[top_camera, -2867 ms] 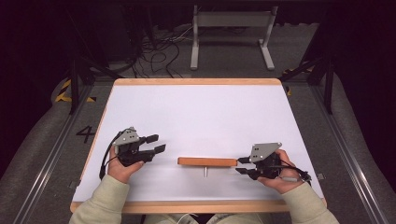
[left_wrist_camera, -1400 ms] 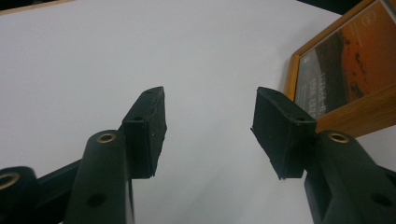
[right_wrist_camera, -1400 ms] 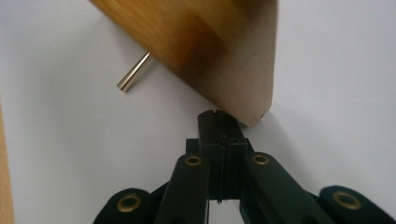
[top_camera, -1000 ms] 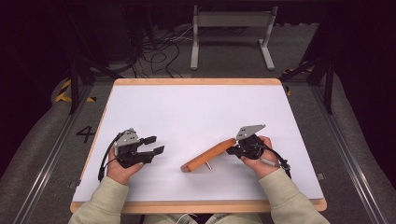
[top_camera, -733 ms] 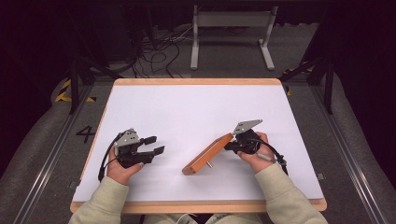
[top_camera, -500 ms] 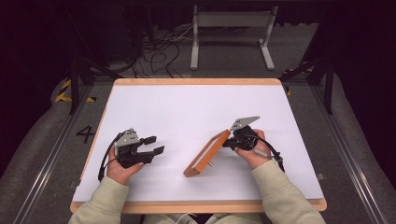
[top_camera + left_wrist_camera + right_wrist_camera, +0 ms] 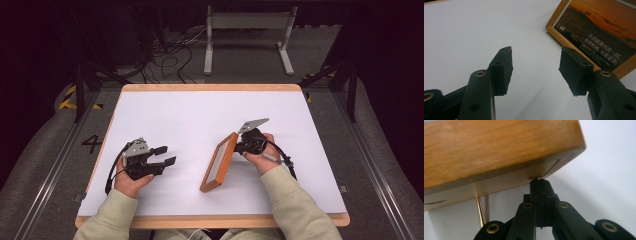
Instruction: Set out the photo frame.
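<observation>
White tabletop (image 7: 200, 115) with a wooden rim lay before me, cables on the dark floor beyond it at twelve o'clock. At eight o'clock my left gripper (image 7: 167, 155) rested on the surface, jaws spread with nothing between them. A wooden picture frame (image 7: 220, 161) stood tilted near the table's middle. At its three o'clock side my right gripper (image 7: 238, 147) met the frame's back with its jaws pressed together.

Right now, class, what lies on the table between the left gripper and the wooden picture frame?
Nothing: in the high view, bare white table separates the left gripper from the picture frame.
</observation>
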`<state>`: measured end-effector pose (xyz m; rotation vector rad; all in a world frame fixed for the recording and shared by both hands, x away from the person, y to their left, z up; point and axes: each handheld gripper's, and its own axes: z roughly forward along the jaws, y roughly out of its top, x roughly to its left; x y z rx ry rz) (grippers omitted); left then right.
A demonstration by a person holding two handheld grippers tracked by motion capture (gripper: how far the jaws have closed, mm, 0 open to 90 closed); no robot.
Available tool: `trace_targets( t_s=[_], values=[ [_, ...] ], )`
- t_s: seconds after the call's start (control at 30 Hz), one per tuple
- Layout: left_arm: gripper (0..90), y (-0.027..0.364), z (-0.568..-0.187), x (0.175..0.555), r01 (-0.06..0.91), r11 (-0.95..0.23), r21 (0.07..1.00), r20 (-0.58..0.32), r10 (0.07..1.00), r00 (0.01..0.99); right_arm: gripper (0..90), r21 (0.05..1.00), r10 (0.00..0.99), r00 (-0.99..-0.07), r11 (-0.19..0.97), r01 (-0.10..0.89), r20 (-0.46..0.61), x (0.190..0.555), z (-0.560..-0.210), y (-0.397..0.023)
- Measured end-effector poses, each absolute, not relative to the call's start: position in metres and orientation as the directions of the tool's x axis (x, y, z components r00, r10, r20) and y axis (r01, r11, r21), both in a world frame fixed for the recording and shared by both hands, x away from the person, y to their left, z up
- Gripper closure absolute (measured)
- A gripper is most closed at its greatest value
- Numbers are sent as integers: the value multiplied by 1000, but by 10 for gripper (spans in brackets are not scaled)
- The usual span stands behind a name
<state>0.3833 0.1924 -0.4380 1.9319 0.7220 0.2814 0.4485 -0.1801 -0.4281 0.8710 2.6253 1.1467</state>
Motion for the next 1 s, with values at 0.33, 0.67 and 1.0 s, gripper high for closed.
trace_targets(
  t_s=[0.33, 0.67, 1.0],
  values=[
    [445, 193, -438, 383, 364, -306, 880, -120, 598, 792, 900, 720, 541, -836, 545, 429, 89, 457, -428, -164],
    [445, 194, -438, 384, 365, -304, 880, -121, 600, 791, 900, 747, 496, -862, 534, 397, 103, 459, -425, -159],
    [442, 197, -438, 386, 372, -298, 879, -124, 610, 782, 851, 681, 582, -812, 577, 450, 43, 446, -403, -174]
  ],
)
